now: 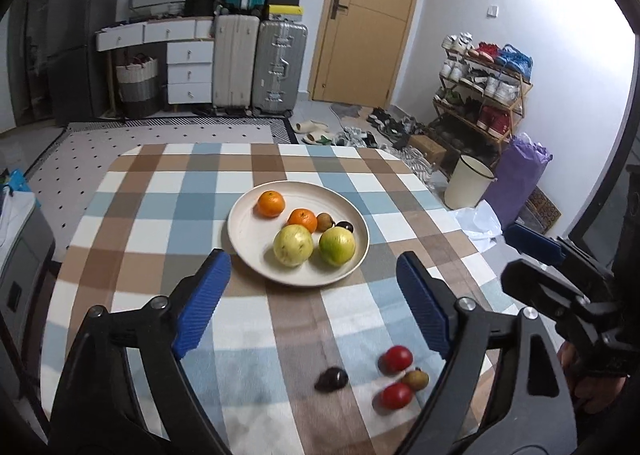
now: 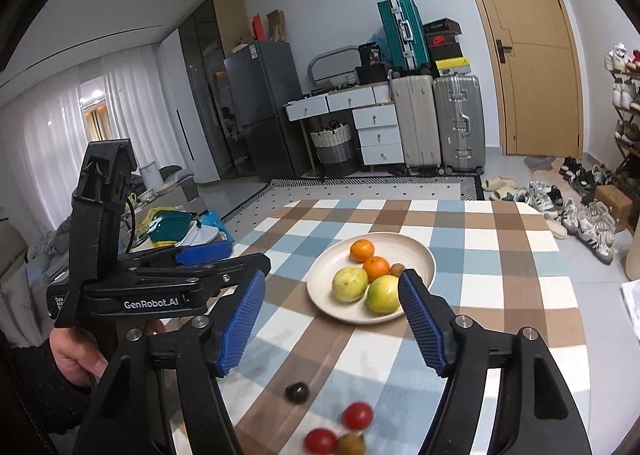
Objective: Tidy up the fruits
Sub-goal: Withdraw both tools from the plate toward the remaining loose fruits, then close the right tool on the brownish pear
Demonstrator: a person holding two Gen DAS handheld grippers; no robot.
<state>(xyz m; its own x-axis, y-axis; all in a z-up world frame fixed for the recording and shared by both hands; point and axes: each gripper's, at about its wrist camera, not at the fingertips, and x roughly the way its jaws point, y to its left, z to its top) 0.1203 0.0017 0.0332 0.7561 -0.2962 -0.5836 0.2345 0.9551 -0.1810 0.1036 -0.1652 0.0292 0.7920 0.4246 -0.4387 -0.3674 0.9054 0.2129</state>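
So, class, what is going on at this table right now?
A person holds a hand-held gripper in each hand, sorting fruit. The left hand-held gripper and right hand-held gripper are both open and empty. The plate already holds two oranges, two guavas and small fruits. Two tomatoes, a brown fruit and a dark one remain on the checked tablecloth.

Soft indoor light, fisheye edges, blurred foreground
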